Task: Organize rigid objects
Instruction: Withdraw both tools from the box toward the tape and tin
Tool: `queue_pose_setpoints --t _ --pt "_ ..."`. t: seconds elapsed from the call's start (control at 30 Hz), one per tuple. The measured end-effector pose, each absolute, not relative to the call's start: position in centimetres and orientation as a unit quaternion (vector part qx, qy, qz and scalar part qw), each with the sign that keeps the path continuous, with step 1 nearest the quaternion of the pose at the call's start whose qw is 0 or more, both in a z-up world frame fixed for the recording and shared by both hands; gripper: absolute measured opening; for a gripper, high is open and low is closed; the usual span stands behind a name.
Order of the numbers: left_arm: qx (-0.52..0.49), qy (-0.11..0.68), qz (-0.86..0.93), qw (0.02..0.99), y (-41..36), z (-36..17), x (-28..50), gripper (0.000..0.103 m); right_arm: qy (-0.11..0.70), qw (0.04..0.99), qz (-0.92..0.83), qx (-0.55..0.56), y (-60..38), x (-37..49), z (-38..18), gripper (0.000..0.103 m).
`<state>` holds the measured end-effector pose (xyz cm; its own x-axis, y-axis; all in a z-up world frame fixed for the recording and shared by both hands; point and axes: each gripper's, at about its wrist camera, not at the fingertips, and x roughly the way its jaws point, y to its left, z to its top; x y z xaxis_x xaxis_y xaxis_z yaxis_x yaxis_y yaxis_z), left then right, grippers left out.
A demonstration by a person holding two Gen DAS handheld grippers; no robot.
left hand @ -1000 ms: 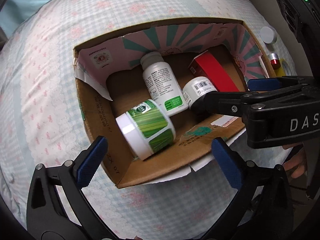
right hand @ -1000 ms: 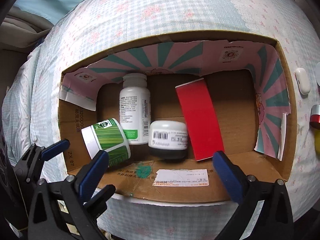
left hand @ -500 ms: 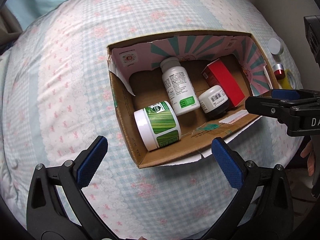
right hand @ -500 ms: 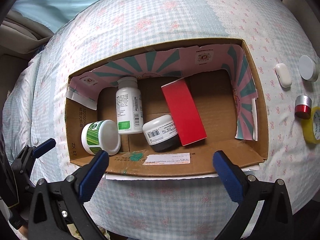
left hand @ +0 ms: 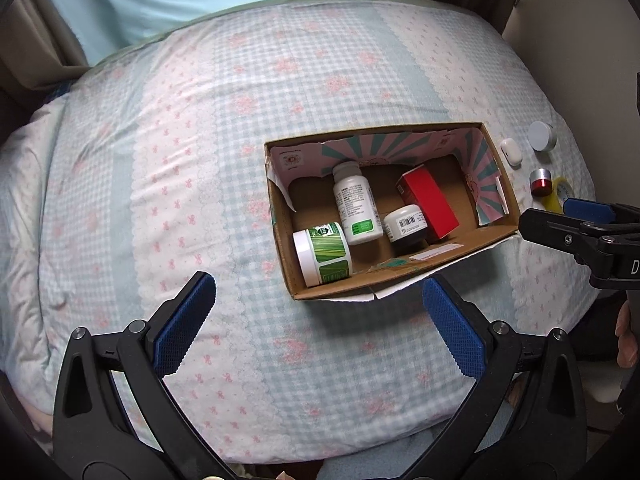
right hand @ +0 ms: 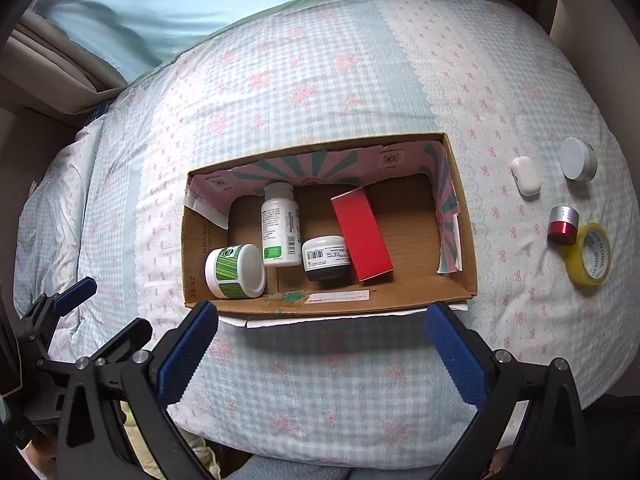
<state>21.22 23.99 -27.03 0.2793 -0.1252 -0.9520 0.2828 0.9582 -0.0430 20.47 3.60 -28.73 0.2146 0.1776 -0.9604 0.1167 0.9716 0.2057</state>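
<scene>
cardboard box [right hand: 460,216] on the quilt [right hand: 320,80] holds a green-label jar [right hand: 234,266], white bottle [right hand: 280,230], dark jar [right hand: 326,258] half behind a red carton [right hand: 360,232]. labels unreadable. left gripper [left hand: 316,320] and right gripper [right hand: 320,344] gape wide, empty.

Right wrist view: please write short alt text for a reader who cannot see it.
An open cardboard box on a checked bedspread holds a green-labelled jar, a white bottle, a small black-based jar and a red carton. To its right lie a white case, a white-lidded tin, a red and silver cap and yellow tape. The open right gripper hovers empty in front.
</scene>
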Motion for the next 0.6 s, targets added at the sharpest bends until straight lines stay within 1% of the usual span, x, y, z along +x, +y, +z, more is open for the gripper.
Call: queue_pose_setpoints --t 0.17,0.3,0.4,0.6 --pt "0.069 0.561 -0.113 0.817 22.8 -24.0 20.0 0.103 0.601 0.795 -0.007 0.077 1.6 18.4 -24.4 0.103" --pt "0.077 0.543 -0.123 0.827 21.0 -22.1 19.3 0.103 0.573 0.816 -0.037 0.071 -1.2 16.2 -21.7 0.103" --pt "0.068 0.533 -0.125 0.834 19.6 -20.7 19.0 0.103 0.572 0.814 -0.083 0.052 -3.8 15.0 -20.6 0.103" --pt "0.071 0.514 -0.117 0.847 14.8 -18.7 18.2 0.103 0.553 0.821 -0.124 0.075 -11.2 12.1 -19.2 0.103"
